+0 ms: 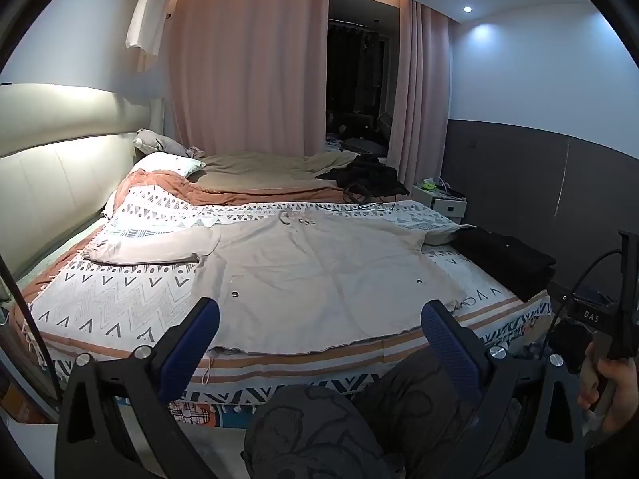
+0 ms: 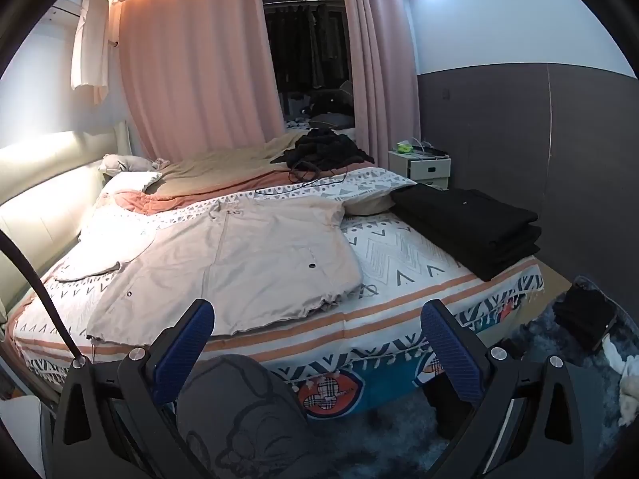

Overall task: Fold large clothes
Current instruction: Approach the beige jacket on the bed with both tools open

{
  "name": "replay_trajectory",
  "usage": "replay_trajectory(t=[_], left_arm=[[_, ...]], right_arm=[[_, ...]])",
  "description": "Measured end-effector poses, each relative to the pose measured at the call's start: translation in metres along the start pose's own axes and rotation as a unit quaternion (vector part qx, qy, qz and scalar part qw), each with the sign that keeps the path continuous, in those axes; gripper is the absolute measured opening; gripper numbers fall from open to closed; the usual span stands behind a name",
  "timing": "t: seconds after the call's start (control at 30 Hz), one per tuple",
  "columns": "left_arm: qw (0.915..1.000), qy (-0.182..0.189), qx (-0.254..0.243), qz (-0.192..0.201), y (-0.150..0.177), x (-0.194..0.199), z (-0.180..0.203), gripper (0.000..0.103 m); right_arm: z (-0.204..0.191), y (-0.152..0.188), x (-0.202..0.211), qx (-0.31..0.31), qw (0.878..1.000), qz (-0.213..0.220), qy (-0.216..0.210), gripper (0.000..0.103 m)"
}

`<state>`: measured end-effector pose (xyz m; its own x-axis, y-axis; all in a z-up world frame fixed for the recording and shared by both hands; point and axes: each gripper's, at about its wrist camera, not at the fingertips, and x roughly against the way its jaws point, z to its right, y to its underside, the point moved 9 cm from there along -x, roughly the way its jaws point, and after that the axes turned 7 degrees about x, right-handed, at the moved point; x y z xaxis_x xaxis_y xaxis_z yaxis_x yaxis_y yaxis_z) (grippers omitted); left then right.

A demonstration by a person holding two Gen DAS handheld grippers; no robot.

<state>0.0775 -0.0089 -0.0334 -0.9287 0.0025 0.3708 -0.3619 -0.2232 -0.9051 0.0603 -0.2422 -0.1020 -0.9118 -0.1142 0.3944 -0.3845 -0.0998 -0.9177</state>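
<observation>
Both grippers, left gripper [image 1: 319, 325] and right gripper [image 2: 317, 325], hover with jaws wide apart, empty. Beige snap-button cotton jacket [image 1: 319, 271] lies flat on the patterned bedspread [image 1: 120, 295], folded black garments [image 2: 467, 219] far right.

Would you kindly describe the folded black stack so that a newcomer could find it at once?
Start from the large bed under the white geometric-patterned bedspread. At its near right corner, beside the spread-out beige jacket, sits the neatly folded stack of black garments. Unlike the crumpled black heap farther back, it is flat, squared and layered.
</observation>
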Motion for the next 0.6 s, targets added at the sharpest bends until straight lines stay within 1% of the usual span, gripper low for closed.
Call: replay_trajectory(t=[0.13, 0.23, 0.37, 0.5, 0.6], left_arm=[[1.0, 0.001, -0.001, 0.002, 0.001, 0.003, -0.002, 0.103], [1.0, 0.001, 0.001, 0.002, 0.0, 0.004, -0.003, 0.103], [1.0, 0.004, 0.001, -0.001, -0.002, 0.005, -0.008, 0.103], [1.0, 0.003, 0.0, 0.002, -0.004, 0.006, -0.009, 0.103], [1.0, 0.002, 0.005, 0.001, -0.006, 0.004, -0.013, 0.103]], right_arm=[[-0.005, 0.003, -0.006, -0.002, 1.0, -0.004, 0.001, 0.103], [-0.006, 0.0, -0.001, -0.003, 1.0, -0.002, 0.003, 0.103], [0.004, 0.001, 0.003, 0.005, 1.0, 0.008, 0.021, 0.103], [0.003, 0.008, -0.005, 0.01, 1.0, 0.002, 0.029, 0.103], [0.004, 0.005, -0.006, 0.033, 0.998, 0.018, 0.041, 0.103]])
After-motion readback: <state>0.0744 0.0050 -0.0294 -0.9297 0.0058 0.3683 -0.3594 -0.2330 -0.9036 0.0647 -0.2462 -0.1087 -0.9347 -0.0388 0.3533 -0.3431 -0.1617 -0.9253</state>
